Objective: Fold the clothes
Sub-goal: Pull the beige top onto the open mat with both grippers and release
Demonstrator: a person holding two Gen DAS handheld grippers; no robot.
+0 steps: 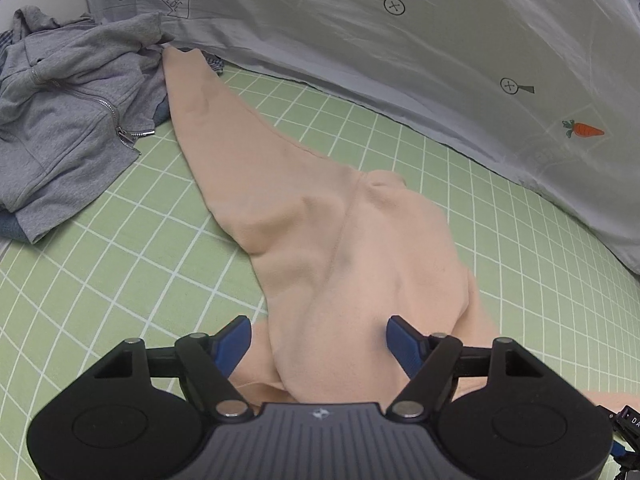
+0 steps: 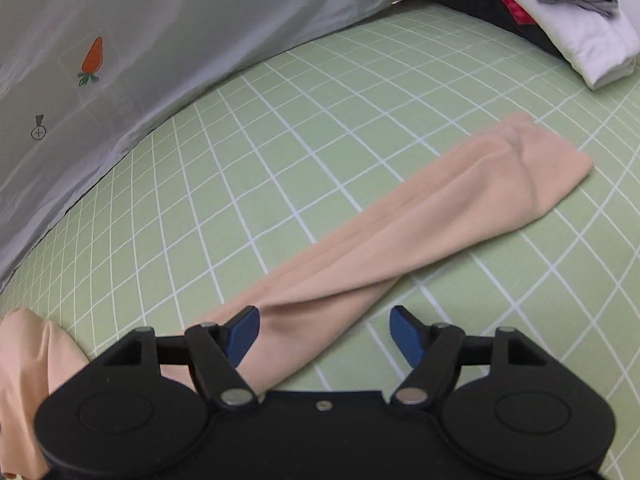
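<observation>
A peach long-sleeved garment lies rumpled on the green checked sheet. One sleeve runs up and left toward the grey hoodie. My left gripper hovers over the garment's body, its blue fingers apart with cloth between them but not pinched. In the right wrist view the other peach sleeve stretches up and right across the sheet. My right gripper is open over that sleeve's near end. Its left finger sits by the cloth and its right finger is over bare sheet.
A grey zip hoodie lies heaped at the far left, on darker clothes. A pale grey printed cover with a carrot motif bounds the far side. A stack of folded clothes, white, grey and red, sits at the far right.
</observation>
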